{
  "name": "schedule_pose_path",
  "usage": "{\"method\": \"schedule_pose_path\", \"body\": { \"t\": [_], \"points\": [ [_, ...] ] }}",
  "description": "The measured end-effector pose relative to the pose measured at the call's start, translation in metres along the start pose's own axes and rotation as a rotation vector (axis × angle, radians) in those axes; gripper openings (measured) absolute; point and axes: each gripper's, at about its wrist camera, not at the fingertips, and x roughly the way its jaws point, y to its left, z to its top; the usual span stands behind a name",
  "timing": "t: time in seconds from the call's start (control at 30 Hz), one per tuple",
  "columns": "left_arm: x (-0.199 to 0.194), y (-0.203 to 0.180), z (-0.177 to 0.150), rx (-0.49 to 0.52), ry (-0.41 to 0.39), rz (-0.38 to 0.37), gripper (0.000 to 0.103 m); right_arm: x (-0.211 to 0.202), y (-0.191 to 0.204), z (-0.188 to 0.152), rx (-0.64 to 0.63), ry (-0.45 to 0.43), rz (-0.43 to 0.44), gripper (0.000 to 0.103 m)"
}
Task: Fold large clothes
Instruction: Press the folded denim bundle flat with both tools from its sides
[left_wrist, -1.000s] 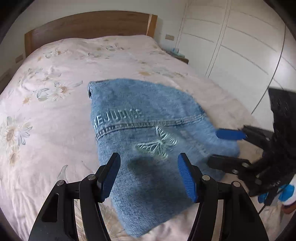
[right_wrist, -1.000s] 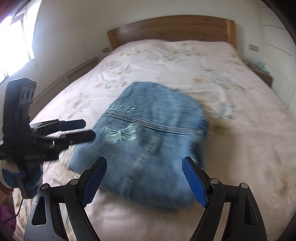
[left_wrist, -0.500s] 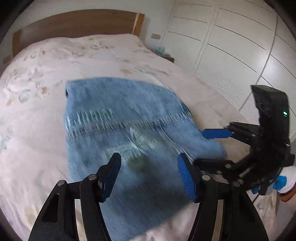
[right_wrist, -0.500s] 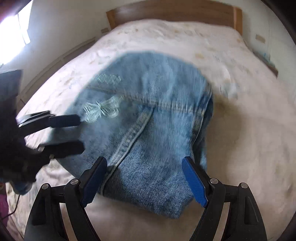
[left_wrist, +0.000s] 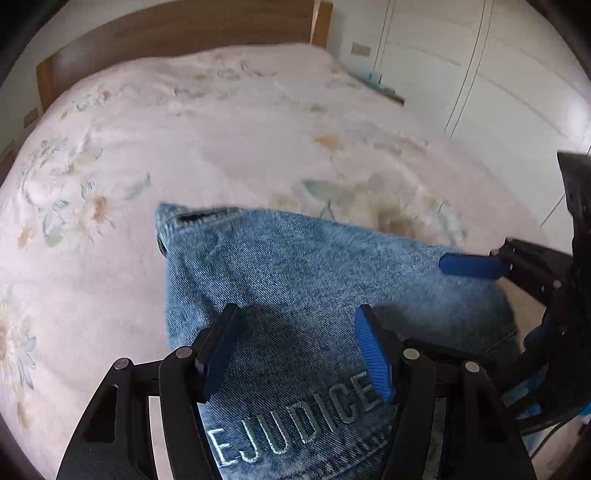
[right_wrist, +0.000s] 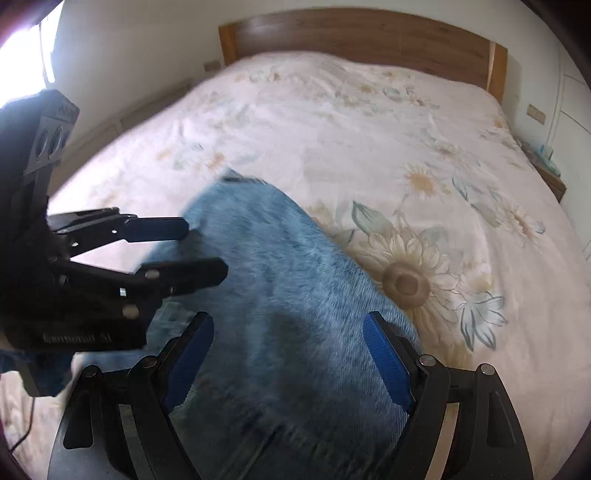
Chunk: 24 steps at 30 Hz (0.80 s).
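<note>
left gripper (left_wrist: 301, 350): open, empty | right gripper (right_wrist: 290, 360): open, empty | blue jeans (left_wrist: 295, 266): folded, near bed's (right_wrist: 369, 122) foot edge

Your left wrist view looks steeply down, close over the denim garment (left_wrist: 295, 266), toward the headboard (left_wrist: 177, 33). Your right wrist view does likewise from beside it. Both share garment, bed (right_wrist: 369, 122), headboard.

Bed (right_wrist: 424, 122) with pale floral cover, folded denim garment (left_wrist: 295, 266) on it
</note>
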Motion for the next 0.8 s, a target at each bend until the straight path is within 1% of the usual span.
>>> {"method": "schedule_pose_path", "body": {
  "t": [0.07,0.1,0.2,0.27,0.37,0.43,0.53,0.6,0.7,0.8],
  "points": [
    [0.007,-0.001,-0.008,0.015,0.000,-0.003,0.057,0.017,-0.004,-0.008,0.004,0.032,0.022,0.084],
    [0.008,0.000,-0.009,0.015,-0.005,-0.007,0.057,0.021,-0.002,-0.013,-0.004,0.029,0.019,0.084],
    [0.003,0.007,-0.011,-0.011,-0.019,-0.036,0.058,0.023,-0.003,-0.014,0.002,0.016,0.019,0.084],
    [-0.005,0.006,-0.016,-0.006,-0.032,-0.032,0.058,0.019,-0.002,-0.015,0.000,0.014,0.020,0.084],
    [-0.019,-0.008,-0.026,0.054,-0.058,0.018,0.058,0.008,0.004,-0.020,-0.042,0.023,0.006,0.084],
    [-0.029,-0.016,-0.036,0.084,-0.062,0.036,0.058,0.002,0.007,-0.028,-0.064,0.034,-0.012,0.084],
    [-0.050,-0.020,-0.056,0.074,-0.092,0.038,0.058,-0.009,0.006,-0.041,-0.044,0.059,-0.031,0.084],
    [-0.067,-0.025,-0.071,0.078,-0.120,0.047,0.058,-0.025,0.009,-0.051,-0.032,0.048,-0.046,0.083],
    [-0.090,-0.032,-0.097,0.061,-0.148,0.045,0.058,-0.054,0.023,-0.070,-0.041,0.003,-0.028,0.083],
    [-0.099,-0.040,-0.124,0.057,-0.152,0.059,0.058,-0.071,0.039,-0.096,-0.042,-0.013,0.020,0.083]
  ]
}}
